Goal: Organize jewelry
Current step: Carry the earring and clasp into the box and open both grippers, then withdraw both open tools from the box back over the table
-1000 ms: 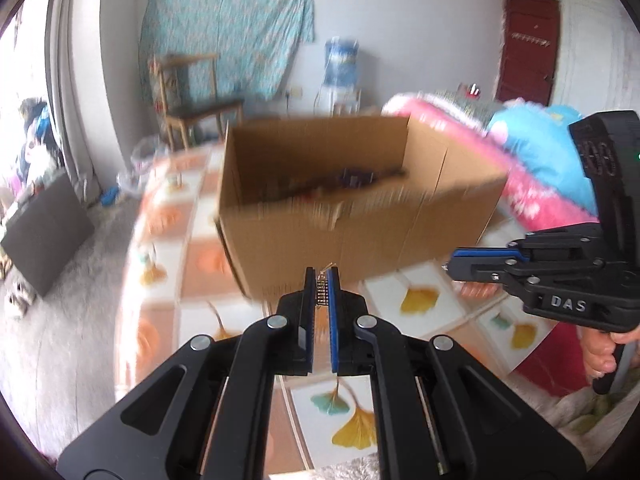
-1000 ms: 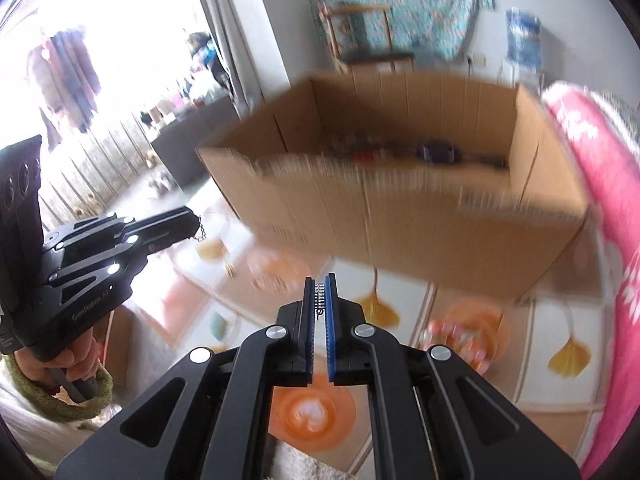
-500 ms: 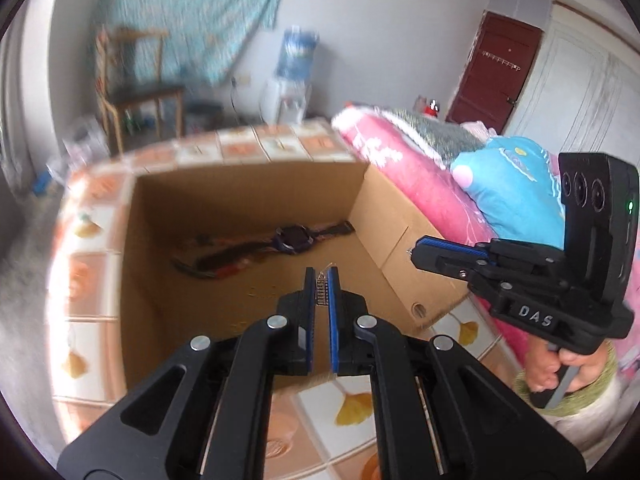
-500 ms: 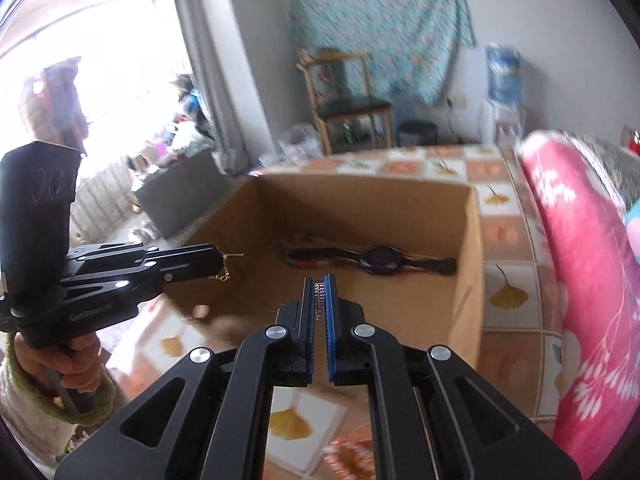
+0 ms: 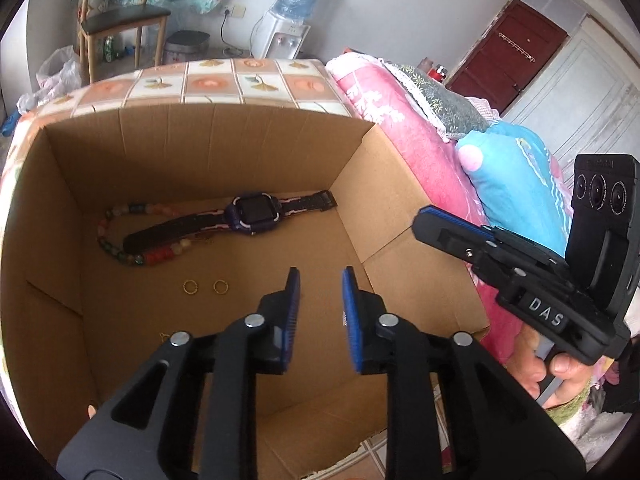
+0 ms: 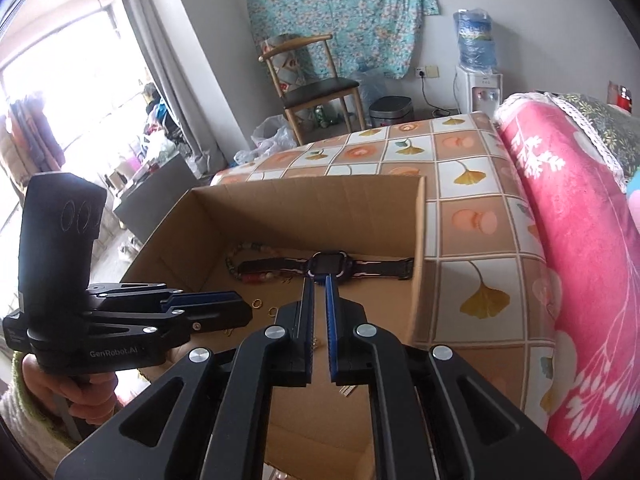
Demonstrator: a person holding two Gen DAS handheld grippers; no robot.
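Left wrist view: the cardboard box is the landmark; it stands open-topped on the tiled-pattern counter, so both hands can reach in from above.
Left tongs: hanging over the box's near half, pointing down into it; the jaws are opening, with a clear gap and nothing between the blue pads. My reading is that they are parting over the box so a small piece can fall inside.
Right tongs: also above the box, toward its right wall, angled down. The jaws stand only slightly apart, nearly together, and I can make out nothing gripped between them.
Watch: lies flat along the box's far wall, strap stretched out.
Bead bracelet: on the box floor by the far left corner, curled partly under the watch strap.
Two gold rings: side by side on the box floor, near its middle, apart from the beads.
Small gold piece: on the box floor near the left wall, partly hidden by the left tongs; too small to name.
Why gathered here: the box appears to serve as the collecting place, so loose jewelry ends up together inside it.
Pink quilt: outside the box, beyond its right wall.
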